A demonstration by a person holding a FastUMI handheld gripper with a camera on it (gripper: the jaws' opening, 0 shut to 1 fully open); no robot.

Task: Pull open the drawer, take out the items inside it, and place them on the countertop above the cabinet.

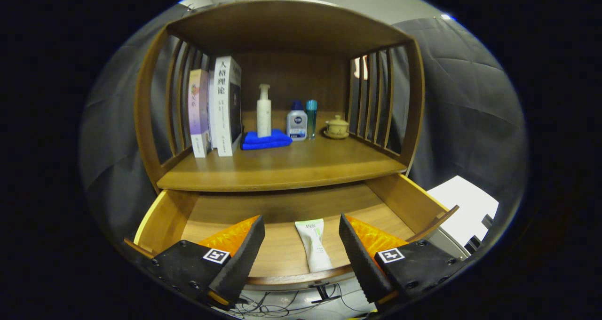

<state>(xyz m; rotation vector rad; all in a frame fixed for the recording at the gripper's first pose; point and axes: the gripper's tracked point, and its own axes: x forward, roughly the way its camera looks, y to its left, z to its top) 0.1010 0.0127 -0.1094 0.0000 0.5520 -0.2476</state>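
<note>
Lengthwise, the tube [316,245] lies in the open drawer [404,202]; hand-held gripper [301,230] spread above it.

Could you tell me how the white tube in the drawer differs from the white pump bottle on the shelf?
The tube lies flat on the open drawer floor, between the open tool's fingers; the pump bottle stands upright on a blue cloth. The tube is flattened with green print; the bottle is round with a pump head. Both are mostly white.

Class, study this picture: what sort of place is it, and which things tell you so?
Probably a staged home corner in a recording booth: a wooden cabinet with books and toiletry bottles, its drawer open on a tube, dark cloth behind. The open gripper hovers above.
</note>
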